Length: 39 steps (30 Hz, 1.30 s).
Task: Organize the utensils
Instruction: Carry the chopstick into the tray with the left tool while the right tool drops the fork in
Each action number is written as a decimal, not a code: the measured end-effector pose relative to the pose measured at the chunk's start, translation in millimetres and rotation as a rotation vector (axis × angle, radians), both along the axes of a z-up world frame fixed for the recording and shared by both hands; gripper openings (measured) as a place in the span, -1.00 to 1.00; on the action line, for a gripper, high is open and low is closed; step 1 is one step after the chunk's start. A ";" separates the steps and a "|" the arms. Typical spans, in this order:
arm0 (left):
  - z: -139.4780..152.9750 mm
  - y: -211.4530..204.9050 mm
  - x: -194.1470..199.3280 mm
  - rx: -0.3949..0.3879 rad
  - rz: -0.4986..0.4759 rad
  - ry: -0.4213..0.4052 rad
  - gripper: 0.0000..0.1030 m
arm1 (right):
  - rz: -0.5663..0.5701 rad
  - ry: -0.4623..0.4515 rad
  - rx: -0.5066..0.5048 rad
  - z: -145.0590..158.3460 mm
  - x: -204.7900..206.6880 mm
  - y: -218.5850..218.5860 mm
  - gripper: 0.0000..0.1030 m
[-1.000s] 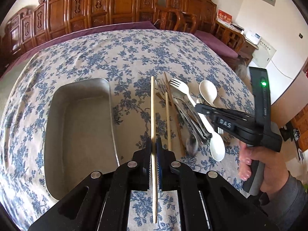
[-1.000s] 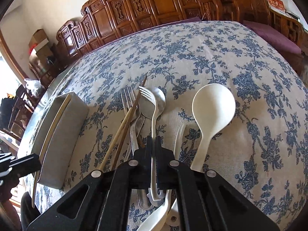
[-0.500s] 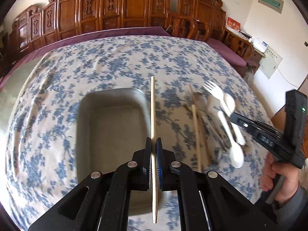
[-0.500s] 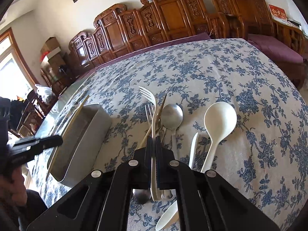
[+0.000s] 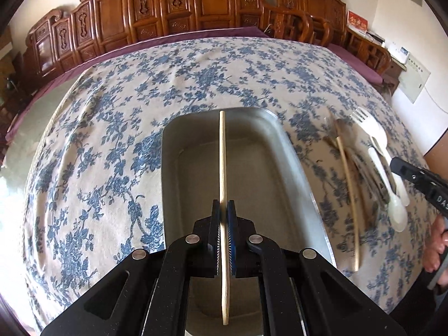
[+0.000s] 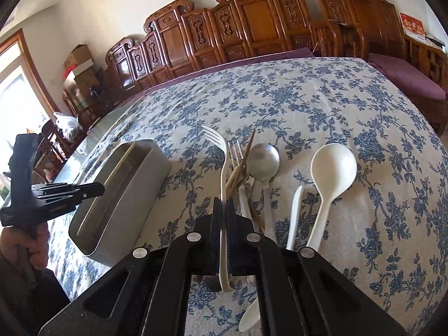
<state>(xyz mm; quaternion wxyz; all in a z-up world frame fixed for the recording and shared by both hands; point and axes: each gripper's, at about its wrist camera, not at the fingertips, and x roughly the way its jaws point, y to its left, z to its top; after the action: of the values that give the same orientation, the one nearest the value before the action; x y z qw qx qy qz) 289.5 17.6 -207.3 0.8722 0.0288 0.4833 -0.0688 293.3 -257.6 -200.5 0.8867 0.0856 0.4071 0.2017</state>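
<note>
My left gripper [image 5: 223, 204] is shut on a pale wooden chopstick [image 5: 222, 156], holding it lengthwise over the inside of the metal tray [image 5: 296, 173]. My right gripper [image 6: 223, 203] is shut on the handle of a white plastic fork [image 6: 221, 165], lifted above the utensil pile. On the cloth lie a metal fork [image 6: 236, 154], a brown chopstick [image 6: 246, 154], a metal spoon [image 6: 264, 159], a small white utensil [image 6: 294, 212] and a large white spoon [image 6: 333, 168]. In the right wrist view the left gripper [image 6: 95, 189] hangs over the tray [image 6: 131, 196]. The other chopstick [image 5: 348, 196] shows blurred in the left wrist view.
The table wears a blue-flowered cloth [image 5: 112, 140] with a purple edge [image 6: 252, 58]. Carved wooden chairs [image 5: 196, 5] line the far side. A person's hand [image 5: 436, 246] holds the right gripper at the right border of the left wrist view.
The left gripper has carried the chopstick leftward from the utensil pile to above the tray. The right gripper has raised the white fork off the pile.
</note>
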 end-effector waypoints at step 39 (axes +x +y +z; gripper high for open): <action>50.5 67.9 -23.6 -0.111 0.070 -0.162 -0.89 | 0.054 0.102 -0.051 12.1 0.0 178.8 -0.91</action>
<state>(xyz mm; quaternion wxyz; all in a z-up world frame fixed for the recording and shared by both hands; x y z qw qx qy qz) 265.9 85.5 -156.8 0.9106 -0.0308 0.4073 -0.0625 293.3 -78.8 -188.4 0.8611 0.0621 0.4587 0.2103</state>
